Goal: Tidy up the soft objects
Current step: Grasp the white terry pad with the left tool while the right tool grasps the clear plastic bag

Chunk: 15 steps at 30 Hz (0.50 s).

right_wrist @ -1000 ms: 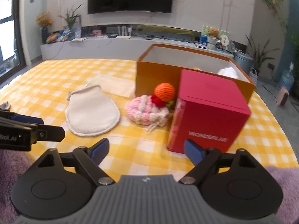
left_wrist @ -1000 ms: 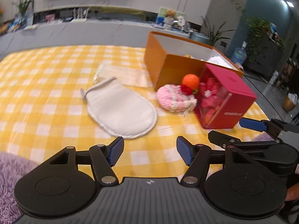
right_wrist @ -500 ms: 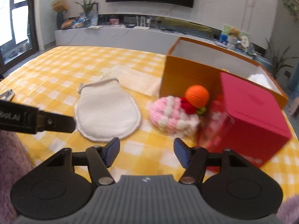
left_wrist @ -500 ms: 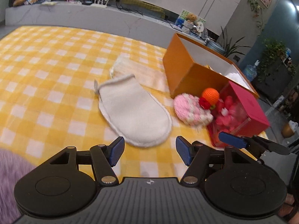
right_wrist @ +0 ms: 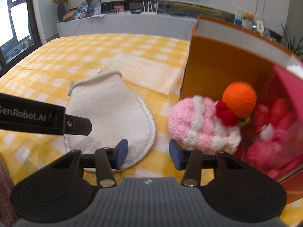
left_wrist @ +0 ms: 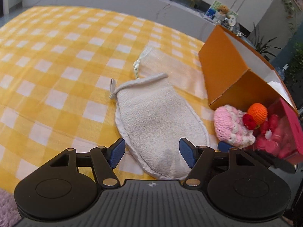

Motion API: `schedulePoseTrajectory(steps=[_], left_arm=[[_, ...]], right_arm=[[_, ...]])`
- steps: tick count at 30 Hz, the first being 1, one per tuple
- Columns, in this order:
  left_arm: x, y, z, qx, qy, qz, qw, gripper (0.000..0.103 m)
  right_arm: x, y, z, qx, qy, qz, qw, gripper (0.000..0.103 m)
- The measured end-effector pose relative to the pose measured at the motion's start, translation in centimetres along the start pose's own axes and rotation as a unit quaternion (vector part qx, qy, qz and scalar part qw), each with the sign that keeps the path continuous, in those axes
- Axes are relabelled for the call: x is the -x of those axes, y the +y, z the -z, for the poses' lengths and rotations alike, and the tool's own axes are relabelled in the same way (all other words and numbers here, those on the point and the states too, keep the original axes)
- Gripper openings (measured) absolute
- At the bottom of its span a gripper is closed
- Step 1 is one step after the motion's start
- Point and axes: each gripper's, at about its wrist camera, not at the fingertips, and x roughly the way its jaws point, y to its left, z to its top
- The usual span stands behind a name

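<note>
A white terry mitt (left_wrist: 159, 121) lies flat on the yellow checked tablecloth (left_wrist: 56, 66). My left gripper (left_wrist: 151, 154) is open, low over the mitt's rounded near end, which lies between its fingers untouched. To the right, a pink crocheted piece (right_wrist: 202, 124) with an orange yarn ball (right_wrist: 239, 98) and a red tuft leans against the orange box (right_wrist: 223, 64). My right gripper (right_wrist: 148, 155) is closing with nothing between the jaws, between the mitt (right_wrist: 111, 113) and the pink piece. One of the left gripper's fingers (right_wrist: 75, 124) crosses the mitt.
A red box (left_wrist: 284, 138) with a clear side and red pieces inside stands beside the orange box (left_wrist: 227, 71), near the table's right edge. A pale yellow cloth (left_wrist: 170, 70) lies behind the mitt. A purple fluffy rug (left_wrist: 7, 204) shows at lower left.
Both grippers have moved forward and down toward the mitt and the pink piece. The right jaws have narrowed a lot. The left view has rolled, and the mitt now lies between its fingers.
</note>
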Motion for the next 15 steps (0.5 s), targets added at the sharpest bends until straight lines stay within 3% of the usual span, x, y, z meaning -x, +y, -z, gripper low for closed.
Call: schedulePoseTrajectory(steps=[5, 7, 11, 15], left_arm=[[-0.6, -0.1, -0.1, 0.006, 0.004, -0.002, 1.0, 0.078], [-0.6, -0.3, -0.1, 0.003, 0.005, -0.002, 1.0, 0.079], [-0.5, 0.2, -0.2, 0.021, 0.004, 0.023, 0.9995, 0.079], [-0.7, -0.8, 0.1, -0.007, 0.013, 0.056, 0.9983, 0.071]], right_arm=[[0.1, 0.3, -0.1, 0.002, -0.012, -0.025, 1.0, 0.016], [0.2, 0.4, -0.1, 0.001, -0.012, -0.046, 0.999, 0.009], [0.4, 1.0, -0.1, 0.011, -0.017, -0.075, 0.997, 0.008], [0.3, 2.1, 0.2, 0.031, -0.016, -0.087, 0.996, 0.008]])
